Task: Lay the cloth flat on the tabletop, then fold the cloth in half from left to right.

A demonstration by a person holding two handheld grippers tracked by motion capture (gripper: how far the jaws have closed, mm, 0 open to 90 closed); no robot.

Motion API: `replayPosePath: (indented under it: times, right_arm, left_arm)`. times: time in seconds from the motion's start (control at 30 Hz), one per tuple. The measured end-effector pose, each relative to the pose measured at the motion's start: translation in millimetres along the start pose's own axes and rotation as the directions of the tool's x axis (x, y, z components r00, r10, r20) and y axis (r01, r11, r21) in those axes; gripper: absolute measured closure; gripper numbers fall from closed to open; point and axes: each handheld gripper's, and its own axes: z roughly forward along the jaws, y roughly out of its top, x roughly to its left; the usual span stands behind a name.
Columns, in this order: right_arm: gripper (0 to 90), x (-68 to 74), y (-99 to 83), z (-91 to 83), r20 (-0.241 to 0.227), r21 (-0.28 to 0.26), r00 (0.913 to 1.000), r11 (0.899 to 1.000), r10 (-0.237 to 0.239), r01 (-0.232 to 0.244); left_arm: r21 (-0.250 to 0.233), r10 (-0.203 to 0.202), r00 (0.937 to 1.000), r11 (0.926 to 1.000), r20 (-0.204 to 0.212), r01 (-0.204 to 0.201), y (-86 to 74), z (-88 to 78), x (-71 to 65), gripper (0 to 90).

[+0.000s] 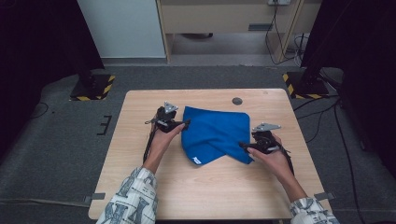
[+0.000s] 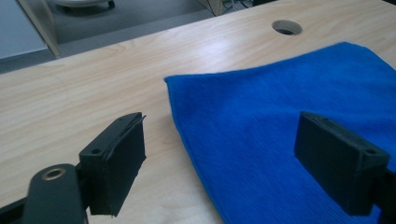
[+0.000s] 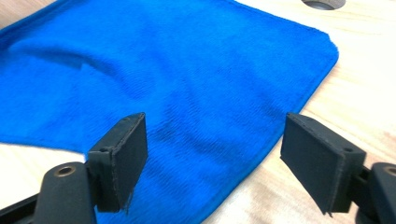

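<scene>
Pale wooden tabletop (image 1: 205, 186) bears a folded blue microfibre cloth (image 1: 215, 133); with left gripper (image 1: 186, 123) and right gripper (image 1: 243, 145) both spread wide and empty at its edges, I'd lift clear without snagging the fold.

Black claws (image 1: 187, 123), grey three-cornered plates (image 1: 170, 107), trailing cables; white sleeves (image 1: 133, 198), dark print.

No legible text, brand, number or sign is found in any view. The blue cloth (image 1: 215, 133) carries a small white tag (image 1: 196, 160) at its near corner, too small to read. The sleeves (image 1: 133, 199) bear a dark pattern on white that resolves into no readable lettering.
</scene>
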Motion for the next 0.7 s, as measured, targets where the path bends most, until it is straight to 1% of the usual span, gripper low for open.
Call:
replayPosePath:
  times: [0.03, 0.07, 0.1, 0.2, 0.27, 0.37, 0.4, 0.43, 0.47, 0.5, 0.53, 0.57, 0.6, 0.63, 0.67, 0.7]
  right_arm:
    - [21.8, 0.0, 0.0, 0.0, 0.000, 0.000, 1.0000, 1.000, 0.000, 0.000]
    - [20.0, 0.9, -2.0, -1.9, -0.009, -0.003, 1.0000, 1.000, 0.000, 0.000]
    - [19.6, 1.2, -3.0, -2.8, -0.011, -0.005, 0.9999, 1.000, -0.002, 0.002]
    - [18.3, 2.3, -6.0, -5.8, -0.021, -0.006, 0.9998, 1.000, 0.004, -0.004]
    - [18.6, 3.6, -8.0, -9.3, -0.025, -0.007, 0.9997, 1.000, 0.002, -0.002]
    - [21.0, 5.3, -10.5, -15.0, -0.028, -0.014, 0.9996, 1.000, -0.005, 0.005]
    - [24.6, 8.0, -15.4, -22.5, -0.033, -0.015, 0.9994, 1.000, -0.006, 0.006]
    - [24.6, 8.0, -15.4, -22.5, -0.033, -0.015, 0.9994, 1.000, -0.006, 0.006]
    - [26.8, 8.6, -17.6, -24.9, -0.033, -0.016, 0.9994, 1.000, -0.014, 0.014]
    - [29.5, 10.3, -20.7, -28.0, -0.035, -0.017, 0.9993, 1.000, -0.011, 0.010]
    - [34.7, 12.9, -27.5, -33.2, -0.041, -0.010, 0.9991, 1.000, -0.011, 0.011]
    - [34.7, 12.9, -27.5, -33.2, -0.041, -0.010, 0.9991, 1.000, -0.011, 0.011]
    - [41.0, 15.8, -33.8, -37.1, -0.047, -0.004, 0.9986, 1.000, -0.022, 0.022]
    - [41.0, 15.8, -33.8, -37.1, -0.047, -0.004, 0.9986, 1.000, -0.022, 0.022]
    - [47.3, 19.4, -39.4, -41.0, -0.049, 0.002, 0.9985, 1.000, -0.026, 0.026]
    - [47.3, 19.4, -39.4, -41.0, -0.049, 0.002, 0.9985, 1.000, -0.026, 0.026]
  left_arm:
    - [0.000, 0.000, 1.0000, 1.0000, 0.000, 0.000, 0.0, 0.0, 0.0, 15.2]
    - [0.001, 0.004, 0.9999, 1.0000, 0.010, -0.004, -2.1, -3.0, -4.7, 14.9]
    - [-0.002, 0.007, 0.9999, 1.0000, 0.015, -0.007, -3.1, -4.7, -6.7, 14.8]
    - [-0.008, -0.003, 0.9996, 1.0000, 0.030, 0.003, -7.9, -11.1, -13.1, 14.7]
    - [-0.009, -0.001, 0.9995, 1.0000, 0.030, 0.001, -9.8, -13.6, -15.1, 14.7]
    - [-0.012, -0.006, 0.9993, 0.9999, 0.037, 0.007, -17.4, -24.1, -19.8, 14.6]
    - [-0.014, -0.013, 0.9993, 0.9998, 0.035, 0.013, -20.3, -27.4, -21.7, 14.6]
    - [-0.013, -0.011, 0.9993, 0.9999, 0.035, 0.011, -22.6, -30.1, -22.8, 14.6]
    - [-0.012, -0.010, 0.9992, 0.9999, 0.038, 0.011, -25.6, -33.5, -24.6, 14.6]
    - [-0.015, -0.015, 0.9991, 0.9998, 0.041, 0.015, -32.4, -39.5, -28.8, 14.7]
    - [-0.010, -0.012, 0.9991, 0.9999, 0.042, 0.012, -35.7, -42.4, -30.9, 14.9]
    - [-0.010, -0.012, 0.9991, 0.9999, 0.042, 0.012, -35.7, -42.4, -30.9, 14.9]
    - [-0.004, -0.003, 0.9990, 1.0000, 0.045, 0.004, -41.9, -49.0, -34.6, 14.9]
    - [-0.004, -0.003, 0.9990, 1.0000, 0.045, 0.004, -41.9, -49.0, -34.6, 14.8]
    - [-0.004, 0.005, 0.9992, 1.0000, 0.041, -0.004, -48.0, -56.0, -37.9, 14.8]
    - [-0.004, 0.005, 0.9992, 1.0000, 0.041, -0.004, -48.0, -56.0, -37.9, 14.9]
